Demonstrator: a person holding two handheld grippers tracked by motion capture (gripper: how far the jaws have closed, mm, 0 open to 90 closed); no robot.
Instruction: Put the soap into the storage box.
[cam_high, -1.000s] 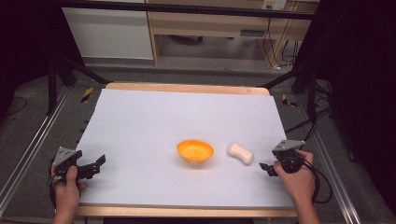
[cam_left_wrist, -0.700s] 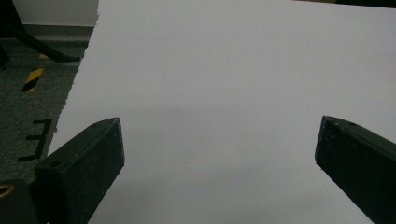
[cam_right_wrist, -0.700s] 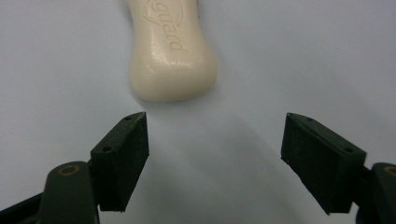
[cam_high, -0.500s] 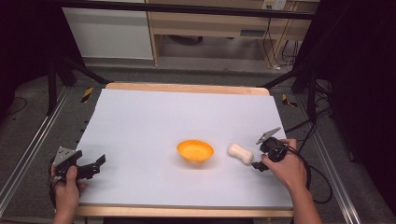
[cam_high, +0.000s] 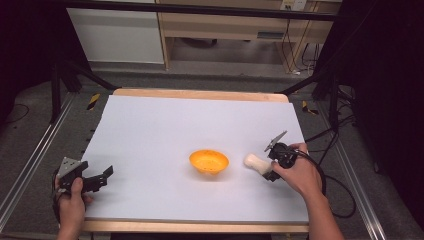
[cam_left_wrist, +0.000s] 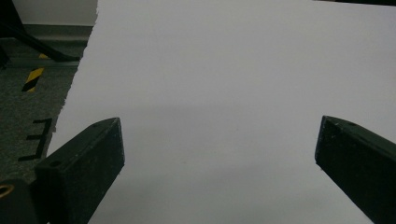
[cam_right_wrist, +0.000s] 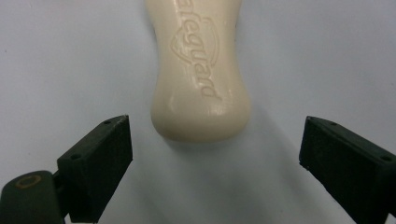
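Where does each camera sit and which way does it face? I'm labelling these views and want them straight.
High view: fixed above the person's side, looking forward and down on the white table; both forearms enter from below, left tongs and right tongs in hand.
Left gripper view: rides the left tongs, looking along its open jaws at bare table.
Right gripper view: rides the right tongs, jaws open, facing the soap bar.
Shared: the soap bar also shows in the high view, right of the orange bowl.
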